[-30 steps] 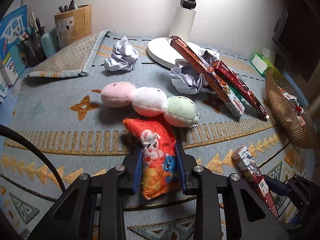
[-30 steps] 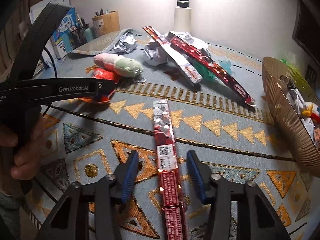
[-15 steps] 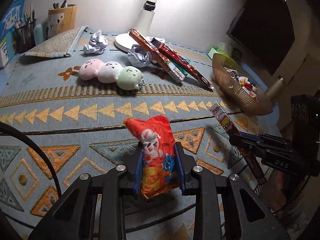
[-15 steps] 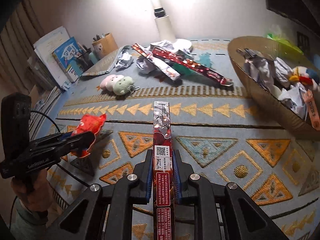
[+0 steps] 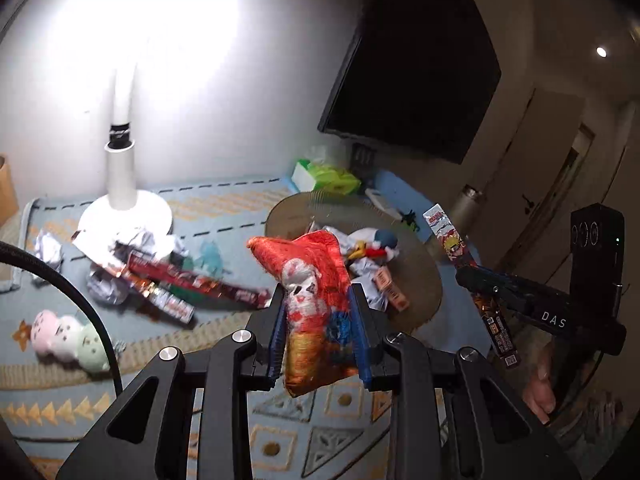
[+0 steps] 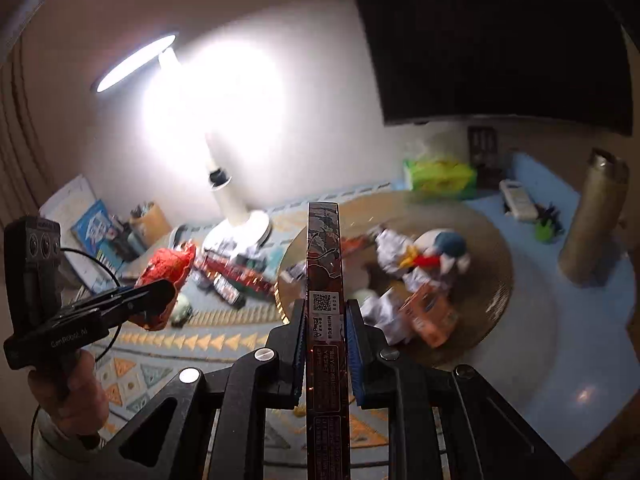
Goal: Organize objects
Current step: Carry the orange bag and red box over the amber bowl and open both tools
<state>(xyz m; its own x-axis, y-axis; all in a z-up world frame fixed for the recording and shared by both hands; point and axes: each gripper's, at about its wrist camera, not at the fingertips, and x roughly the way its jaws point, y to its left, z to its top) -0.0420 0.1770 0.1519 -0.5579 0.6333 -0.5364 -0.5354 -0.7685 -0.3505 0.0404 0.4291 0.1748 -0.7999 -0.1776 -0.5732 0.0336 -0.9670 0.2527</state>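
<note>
My left gripper (image 5: 318, 312) is shut on a red and orange snack bag (image 5: 312, 300) and holds it in the air in front of the round golden basket (image 5: 424, 280). It also shows in the right wrist view (image 6: 160, 276). My right gripper (image 6: 324, 320) is shut on a long narrow red box (image 6: 323, 264) that stands upright, in front of the basket (image 6: 496, 264). The same box shows in the left wrist view (image 5: 452, 244). The basket holds crumpled paper, a plush duck (image 6: 436, 248) and an orange carton (image 6: 428, 312).
On the patterned cloth (image 5: 224, 208) lie two long red boxes (image 5: 192, 280), crumpled paper (image 5: 108, 288) and a three-ball plush (image 5: 64, 334). A white lamp (image 5: 120, 184) stands at the back. A green tissue pack (image 6: 440, 174) and a metal bottle (image 6: 592, 220) stand near the basket.
Both grippers have lifted and swung right toward the basket with their loads. The table now lies lower in both views, and the basket has come closer to the middle.
</note>
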